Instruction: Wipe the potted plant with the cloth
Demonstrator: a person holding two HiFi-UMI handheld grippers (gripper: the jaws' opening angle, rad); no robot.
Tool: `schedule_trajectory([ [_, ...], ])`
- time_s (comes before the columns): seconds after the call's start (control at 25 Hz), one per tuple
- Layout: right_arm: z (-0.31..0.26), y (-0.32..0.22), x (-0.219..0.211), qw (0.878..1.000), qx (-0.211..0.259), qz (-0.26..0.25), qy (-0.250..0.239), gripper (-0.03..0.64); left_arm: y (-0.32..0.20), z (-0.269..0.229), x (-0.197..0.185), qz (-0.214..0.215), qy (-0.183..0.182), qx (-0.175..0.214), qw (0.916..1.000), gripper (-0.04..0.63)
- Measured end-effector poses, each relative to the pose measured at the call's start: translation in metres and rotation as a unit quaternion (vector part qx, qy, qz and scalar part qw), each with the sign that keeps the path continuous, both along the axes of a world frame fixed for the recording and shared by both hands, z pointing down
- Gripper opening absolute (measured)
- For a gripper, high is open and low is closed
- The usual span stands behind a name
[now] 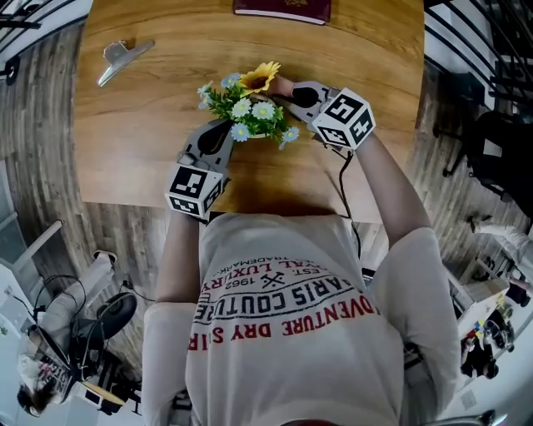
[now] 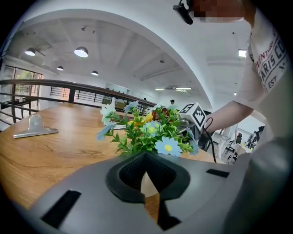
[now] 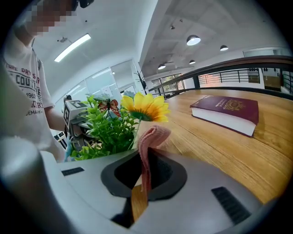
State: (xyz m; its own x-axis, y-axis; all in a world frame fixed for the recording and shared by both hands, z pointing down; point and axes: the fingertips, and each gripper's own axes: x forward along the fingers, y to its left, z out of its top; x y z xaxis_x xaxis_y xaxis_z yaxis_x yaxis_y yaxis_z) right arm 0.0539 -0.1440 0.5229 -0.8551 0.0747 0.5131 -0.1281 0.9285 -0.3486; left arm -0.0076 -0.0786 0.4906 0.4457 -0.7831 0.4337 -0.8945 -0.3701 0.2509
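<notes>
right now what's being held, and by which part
Right gripper pinches the pink cloth by its lower end; left gripper is shut, hold unclear.

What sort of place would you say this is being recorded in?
Probably an open-plan office or lab on an upper gallery level, though I can't be sure. A wooden table stands by a dark railing, and round ceiling lights dot a high white ceiling.

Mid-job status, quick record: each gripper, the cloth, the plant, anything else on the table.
left gripper: shut, nothing held, beside the potted plant
right gripper: shut on the cloth
cloth: pink, sticking up from the jaws near the sunflower
potted plant: upright on the table, between the grippers
also on table: book, metal clip
</notes>
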Motion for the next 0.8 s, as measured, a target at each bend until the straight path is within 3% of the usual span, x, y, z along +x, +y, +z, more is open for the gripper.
schedule_trajectory([
  [0.2, 0.002, 0.013, 0.014, 1.0, 0.006, 0.01, 0.004, 0.038, -0.002, 0.002, -0.003, -0.003, 0.012, 0.005, 0.9999, 0.015],
  [0.48, -0.024, 0.003, 0.034, 0.994, 0.083, 0.074, -0.009, 0.038, -0.001, -0.016, -0.017, -0.039, 0.004, 0.034, 0.9987, 0.015],
  [0.8, -0.098, -0.017, 0.052, 0.964, 0.182, 0.177, -0.075, 0.038, 0.012, -0.069, -0.023, -0.073, -0.03, 0.095, 0.9924, 0.015],
])
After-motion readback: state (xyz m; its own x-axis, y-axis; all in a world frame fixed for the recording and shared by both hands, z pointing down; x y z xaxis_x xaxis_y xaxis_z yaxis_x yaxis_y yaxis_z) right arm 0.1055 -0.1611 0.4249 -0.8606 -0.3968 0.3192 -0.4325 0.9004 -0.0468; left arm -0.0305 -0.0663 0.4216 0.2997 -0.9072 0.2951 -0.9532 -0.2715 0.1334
